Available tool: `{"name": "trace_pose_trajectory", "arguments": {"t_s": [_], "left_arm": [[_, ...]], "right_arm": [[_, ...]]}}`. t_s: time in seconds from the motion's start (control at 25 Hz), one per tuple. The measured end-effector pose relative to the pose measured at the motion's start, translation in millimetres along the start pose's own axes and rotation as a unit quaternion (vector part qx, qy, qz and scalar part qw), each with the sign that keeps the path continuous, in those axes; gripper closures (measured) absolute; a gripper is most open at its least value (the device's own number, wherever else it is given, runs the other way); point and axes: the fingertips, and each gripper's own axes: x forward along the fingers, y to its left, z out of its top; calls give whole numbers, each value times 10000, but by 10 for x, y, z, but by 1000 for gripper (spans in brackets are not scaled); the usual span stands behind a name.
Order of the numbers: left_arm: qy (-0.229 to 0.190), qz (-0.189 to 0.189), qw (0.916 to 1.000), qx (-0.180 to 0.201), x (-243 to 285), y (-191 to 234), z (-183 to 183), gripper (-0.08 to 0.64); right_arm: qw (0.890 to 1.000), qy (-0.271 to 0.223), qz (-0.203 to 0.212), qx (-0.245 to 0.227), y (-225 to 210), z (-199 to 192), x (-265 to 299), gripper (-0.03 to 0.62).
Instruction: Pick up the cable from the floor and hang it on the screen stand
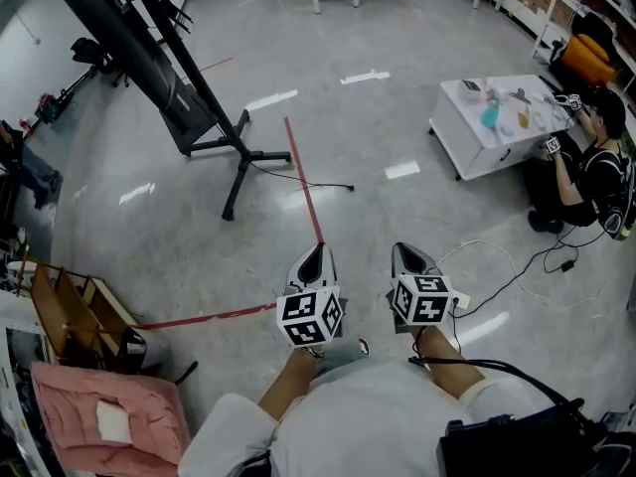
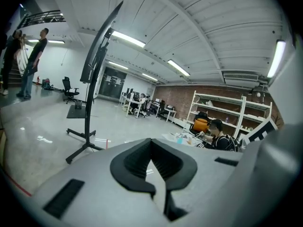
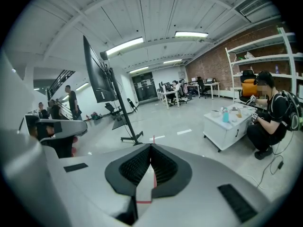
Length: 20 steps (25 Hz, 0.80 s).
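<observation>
The black screen stand [image 1: 189, 97] rises at the upper left of the head view, its legs spread on the grey floor. A thin black cable [image 1: 308, 181] trails from its base toward the right. A white cable [image 1: 497, 256] and another black one [image 1: 542, 261] lie looped on the floor at the right. My left gripper [image 1: 318, 251] and right gripper [image 1: 405, 251] are side by side above the floor, both shut and empty, well short of the stand. The left gripper view has the stand [image 2: 92, 84] ahead to the left. It is also ahead in the right gripper view [image 3: 113, 103].
A low white table [image 1: 497, 137] with small items stands at the right, and a person [image 1: 591, 172] crouches beside it. A red tape line [image 1: 303, 182] runs along the floor. Wooden racks and a pink cloth [image 1: 104, 405] sit at the lower left. Two people [image 2: 31, 63] stand far left.
</observation>
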Motion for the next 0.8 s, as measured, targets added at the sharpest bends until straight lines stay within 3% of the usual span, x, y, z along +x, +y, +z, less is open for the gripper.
{"name": "trace_pose_trajectory", "arguments": {"t_s": [0.36, 0.8], "left_arm": [[-8, 31, 10000, -55, 405, 88, 64, 558], [12, 182, 9998, -87, 1337, 565, 388, 558]], "right_arm": [[9999, 130, -52, -52, -206, 97, 315, 575], [9997, 125, 1, -232, -369, 661, 1289, 575]]}}
